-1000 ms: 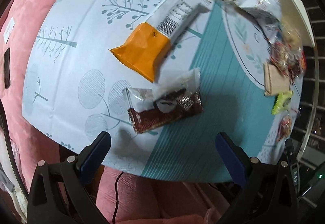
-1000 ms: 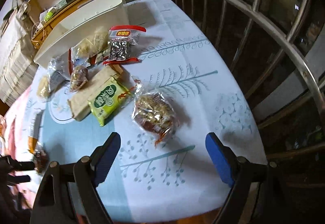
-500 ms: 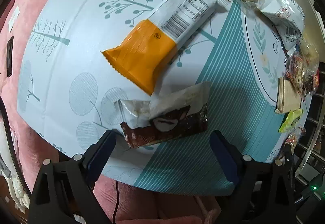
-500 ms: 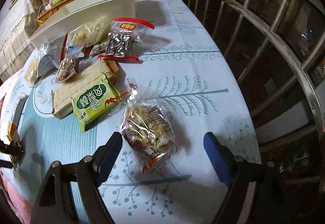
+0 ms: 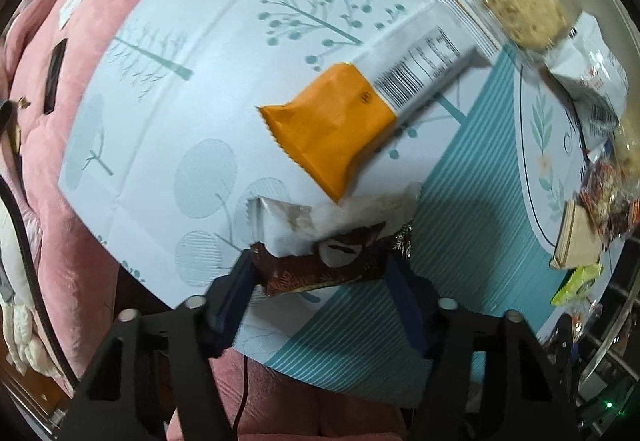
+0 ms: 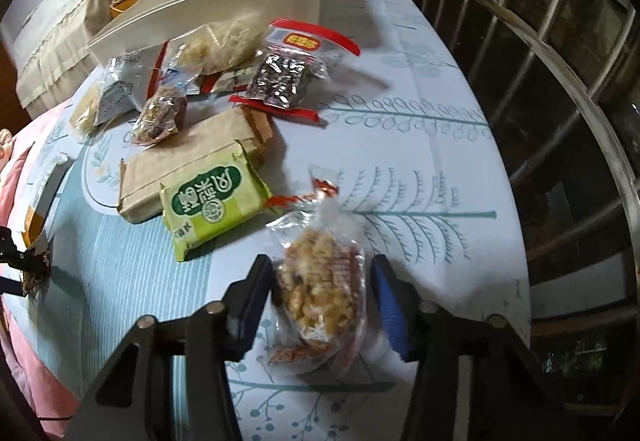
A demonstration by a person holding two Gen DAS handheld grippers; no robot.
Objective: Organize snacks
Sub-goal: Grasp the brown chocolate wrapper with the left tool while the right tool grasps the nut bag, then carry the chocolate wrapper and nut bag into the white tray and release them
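A brown chocolate snack packet (image 5: 320, 269) with a white torn wrapper lies at the near edge of the patterned tablecloth (image 5: 180, 89). My left gripper (image 5: 320, 277) points down over it, jaws closing, with a pad touching each end of the packet. An orange and white packet (image 5: 340, 125) lies just beyond. In the right wrist view a clear bag of nut brittle (image 6: 320, 293) sits between the fingers of my right gripper (image 6: 320, 289). Its jaws are closing; the left pad meets the wrapper and the right pad stands a sliver off.
A green packet (image 6: 212, 209), a brown paper packet (image 6: 188, 161), a red-edged bag of dark sweets (image 6: 284, 77) and several other snack bags lie before a white bin (image 6: 224, 9). Metal railing (image 6: 560, 81) runs along the right. Pink cushion (image 5: 52, 181) borders the table's left edge.
Both grippers came down closer to the table and their jaws narrowed. The left now brackets the brown packet; the right now brackets the nut brittle bag, which earlier lay ahead of its fingers.
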